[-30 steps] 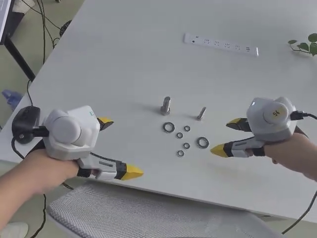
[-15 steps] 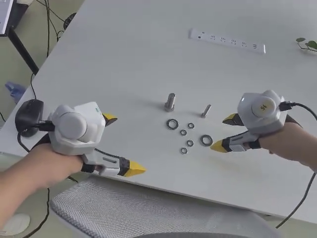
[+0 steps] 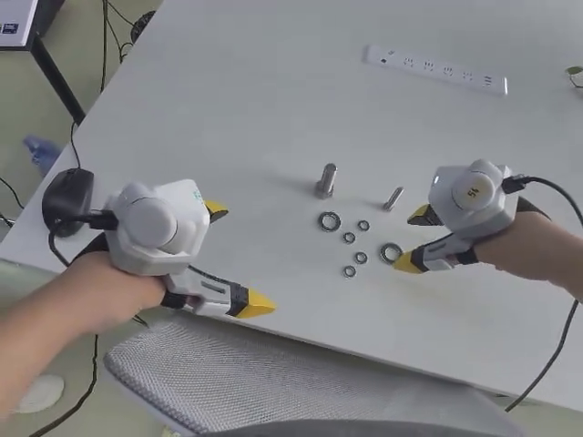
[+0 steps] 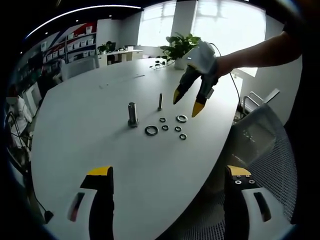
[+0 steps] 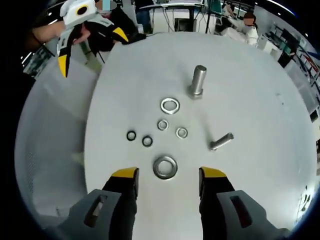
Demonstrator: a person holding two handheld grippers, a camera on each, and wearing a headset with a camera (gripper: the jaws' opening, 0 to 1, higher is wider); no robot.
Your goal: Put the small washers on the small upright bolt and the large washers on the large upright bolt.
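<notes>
While the right hand-held gripper [image 3: 409, 241] is hovering with its yellow-tipped jaws spread and empty, a large flat metal washer [image 3: 391, 252] is lying on the smooth white desk [image 3: 228, 109] just beside its lower jaw tip, nearer than a second ago. Four small washers [image 3: 349, 238] and a second large washer [image 3: 329, 221] are lying loose near the thick steel bolt [image 3: 326, 180] and the thin bolt [image 3: 393, 198]. The left hand-held gripper [image 3: 239, 258] is hanging well apart, also released

I see bright, even light; the large bolt [image 3: 326, 179] throws a faint shadow left; gripper views warp at edges.
</notes>
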